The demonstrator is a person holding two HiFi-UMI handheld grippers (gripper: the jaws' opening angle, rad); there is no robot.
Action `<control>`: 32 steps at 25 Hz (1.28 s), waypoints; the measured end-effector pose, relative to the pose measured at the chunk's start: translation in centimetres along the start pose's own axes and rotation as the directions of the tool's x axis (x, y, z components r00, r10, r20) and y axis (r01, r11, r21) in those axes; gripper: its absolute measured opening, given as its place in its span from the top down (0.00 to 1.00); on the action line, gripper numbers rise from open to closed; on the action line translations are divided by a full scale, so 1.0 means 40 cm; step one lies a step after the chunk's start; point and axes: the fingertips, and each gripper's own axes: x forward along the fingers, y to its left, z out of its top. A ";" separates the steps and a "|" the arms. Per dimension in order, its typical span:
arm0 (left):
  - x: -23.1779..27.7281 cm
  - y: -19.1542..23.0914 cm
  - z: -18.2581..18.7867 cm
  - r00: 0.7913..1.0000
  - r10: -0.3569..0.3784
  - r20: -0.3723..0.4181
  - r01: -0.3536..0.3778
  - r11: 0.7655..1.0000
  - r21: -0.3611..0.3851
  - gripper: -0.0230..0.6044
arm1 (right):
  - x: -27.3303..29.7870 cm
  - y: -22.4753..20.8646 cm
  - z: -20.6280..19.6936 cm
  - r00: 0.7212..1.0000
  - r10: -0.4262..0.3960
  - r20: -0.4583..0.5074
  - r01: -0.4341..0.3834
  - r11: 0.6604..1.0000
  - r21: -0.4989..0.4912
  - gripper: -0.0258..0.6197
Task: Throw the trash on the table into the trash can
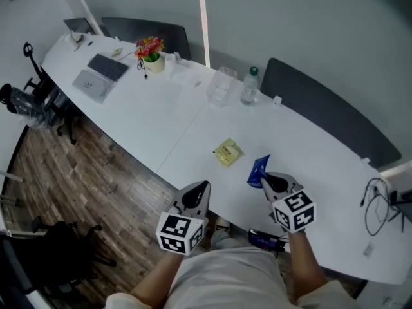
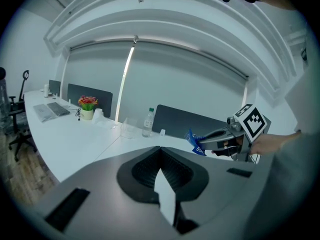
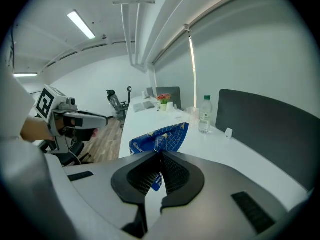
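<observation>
Closest to the person, the left gripper (image 1: 198,188) has smooth grey plastic shells. Its ribbed black pads are pressed together with nothing between them, and it is over the wood-plank floor (image 1: 96,192) just off the table edge. Beside it, the right gripper (image 1: 265,177) is clamped on one end of a blue wrapper (image 1: 258,170) and holds it in the air above the near edge of the white table (image 1: 148,114). The wrapper is thin, glossy foil, crumpled and creased. It is printed with a fine white grid and some white lettering, and its free end fans out past the pads.

Just beyond it, a small square yellow packet (image 1: 227,152) lies flat on the smooth curved tabletop. Further back stand a clear plastic container (image 1: 221,85) and a clear water bottle (image 1: 250,86) with a green cap, close together. At the far end are a white pot of red and yellow flowers (image 1: 150,52) and a grey laptop (image 1: 102,74).
</observation>
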 end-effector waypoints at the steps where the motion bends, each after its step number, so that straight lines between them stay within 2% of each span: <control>1: -0.011 0.002 -0.001 1.000 0.009 0.006 -0.009 1.000 -0.001 0.96 | 0.001 0.011 0.002 1.000 0.009 0.001 -0.009 1.000 -0.007 0.91; 6: -0.076 0.026 -0.014 0.997 0.067 0.026 -0.067 0.998 -0.018 0.96 | 0.025 0.076 0.009 0.998 0.069 -0.011 -0.069 0.997 -0.046 0.91; 12: -0.204 0.101 -0.042 0.980 0.191 0.050 -0.188 0.980 -0.065 0.96 | 0.081 0.199 0.035 0.984 0.174 -0.029 -0.177 0.978 -0.109 0.91; 17: -0.349 0.173 -0.083 0.947 0.316 0.062 -0.308 0.944 -0.118 0.96 | 0.133 0.338 0.056 0.961 0.273 -0.047 -0.277 0.946 -0.166 0.91; 23: -0.528 0.250 -0.138 0.891 0.449 0.066 -0.430 0.883 -0.189 0.96 | 0.172 0.510 0.078 0.925 0.372 -0.073 -0.378 0.898 -0.224 0.91; 27: -0.617 0.283 -0.173 0.862 0.502 0.070 -0.476 0.849 -0.229 0.96 | 0.184 0.604 0.082 0.905 0.417 -0.089 -0.425 0.869 -0.252 0.91; 32: -0.695 0.312 -0.196 0.841 0.535 0.080 -0.503 0.828 -0.249 0.96 | 0.203 0.709 0.089 0.883 0.456 -0.109 -0.468 0.837 -0.284 0.91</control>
